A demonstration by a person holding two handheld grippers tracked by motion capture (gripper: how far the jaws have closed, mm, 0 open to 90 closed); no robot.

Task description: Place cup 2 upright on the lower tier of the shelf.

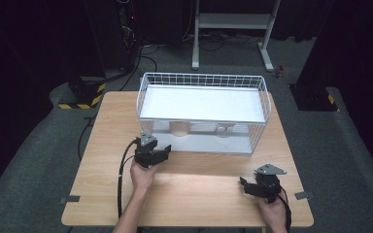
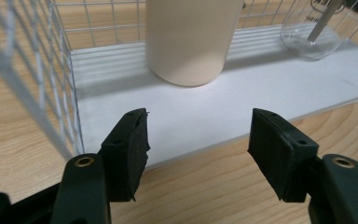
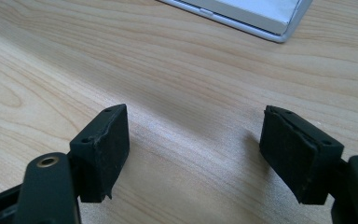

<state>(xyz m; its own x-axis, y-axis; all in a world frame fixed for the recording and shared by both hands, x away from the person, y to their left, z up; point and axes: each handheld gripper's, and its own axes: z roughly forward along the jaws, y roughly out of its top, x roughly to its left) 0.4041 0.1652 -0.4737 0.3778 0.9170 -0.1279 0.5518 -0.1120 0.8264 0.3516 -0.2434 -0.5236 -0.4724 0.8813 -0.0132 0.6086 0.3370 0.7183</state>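
Two shelves make up the wire rack point(image 1: 201, 97) at the far half of the table point(image 1: 194, 194), and its upper shelf hides the tops of what stands on the lower one. In the high view only the bottom part of the cup point(image 1: 179, 128) and of the glass point(image 1: 225, 130) shows under that shelf. In the left gripper view the cup point(image 2: 189, 39) is cut off at the top edge, and so is the glass point(image 2: 311, 39), which holds a pale stick-like thing too cropped to make out.

Left gripper point(image 1: 161, 153) sits at the rack's open front, pointing at the cup; its jaws stand apart with nothing between them, the cup well beyond the pads point(image 2: 130, 149), which hang over the lower shelf's front edge. Right gripper point(image 1: 245, 185) rests near the table's front right corner, jaws parted and empty over bare wood, with a rack corner point(image 3: 279, 23) ahead.
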